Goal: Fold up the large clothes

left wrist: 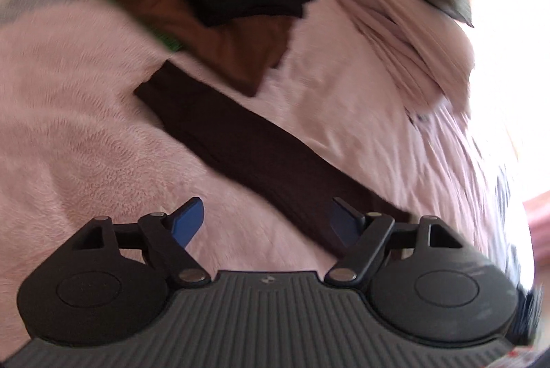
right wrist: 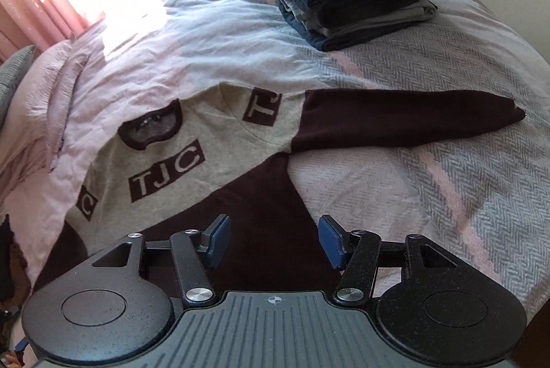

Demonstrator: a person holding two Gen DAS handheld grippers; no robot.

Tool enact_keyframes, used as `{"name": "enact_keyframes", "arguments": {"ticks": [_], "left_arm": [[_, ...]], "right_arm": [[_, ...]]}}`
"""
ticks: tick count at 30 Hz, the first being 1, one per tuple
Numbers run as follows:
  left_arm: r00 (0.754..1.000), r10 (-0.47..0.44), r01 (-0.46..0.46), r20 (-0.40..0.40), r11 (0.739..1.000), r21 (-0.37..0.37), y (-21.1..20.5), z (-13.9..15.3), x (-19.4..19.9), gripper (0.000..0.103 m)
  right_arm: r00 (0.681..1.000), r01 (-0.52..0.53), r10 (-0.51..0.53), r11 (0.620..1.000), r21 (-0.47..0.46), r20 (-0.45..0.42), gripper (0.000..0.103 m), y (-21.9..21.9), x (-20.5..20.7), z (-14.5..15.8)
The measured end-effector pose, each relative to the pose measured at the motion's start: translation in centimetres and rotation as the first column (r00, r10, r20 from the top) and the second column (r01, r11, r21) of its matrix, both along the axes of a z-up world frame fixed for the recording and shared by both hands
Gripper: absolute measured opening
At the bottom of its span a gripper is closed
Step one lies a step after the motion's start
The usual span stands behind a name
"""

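Right wrist view shows my right gripper (right wrist: pixel 273 239) open and empty over the maroon hem of the cream-and-maroon knitted "TJC" sweater (right wrist: pixel 165 155), laid flat on the pink bedspread (right wrist: pixel 395 196) for folding, while my left gripper (left wrist: pixel 266 223), equally open, hangs above its outstretched maroon sleeve (left wrist: pixel 247 141).

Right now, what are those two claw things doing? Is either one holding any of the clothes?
Left gripper: open, holding nothing, above the dark sleeve.
Right gripper: open, holding nothing, over the sweater.

Both wrist views tilt down, close over the sweater (right wrist: pixel 213 162) (shared).
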State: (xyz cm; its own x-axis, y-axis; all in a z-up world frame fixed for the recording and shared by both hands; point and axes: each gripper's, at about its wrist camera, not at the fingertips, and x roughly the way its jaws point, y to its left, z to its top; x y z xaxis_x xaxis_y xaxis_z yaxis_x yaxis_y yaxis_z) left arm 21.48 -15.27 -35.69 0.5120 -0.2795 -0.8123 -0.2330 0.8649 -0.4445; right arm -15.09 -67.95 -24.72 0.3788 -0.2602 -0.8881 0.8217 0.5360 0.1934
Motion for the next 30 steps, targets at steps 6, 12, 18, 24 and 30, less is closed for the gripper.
{"name": "enact_keyframes", "arguments": {"ticks": [6,12,18,24,30], "left_arm": [[0.983,0.183,-0.183,-0.011,0.981,-0.062,3.2,-5.0,2.4,0.075],[0.970,0.244,-0.243,0.015,0.970,-0.025,3.5,-6.3,3.6,0.026],[0.979,0.152,-0.157,0.136,0.987,0.029,1.2,-1.8,3.3,0.004],[0.886,-0.205,0.162,0.416,0.977,0.137,-10.0,8.3,-0.6,0.004],[0.557,-0.600,0.636,0.573,0.753,0.170,-27.9,12.9,-10.0,0.008]], "right_arm": [[0.996,-0.050,0.050,0.999,0.004,-0.068,0.054,0.2,0.5,-2.9],[0.994,-0.036,0.036,0.999,-0.002,-0.100,0.054,-1.0,-0.5,-4.7],[0.996,-0.026,0.025,1.000,-0.013,-0.080,0.054,-3.1,-2.0,-5.0],[0.998,-0.016,0.013,0.999,-0.041,-0.058,0.054,-5.8,-4.5,-4.6],[0.997,0.066,-0.066,0.998,-0.026,-0.025,0.054,-9.2,-7.7,-4.1]]}}
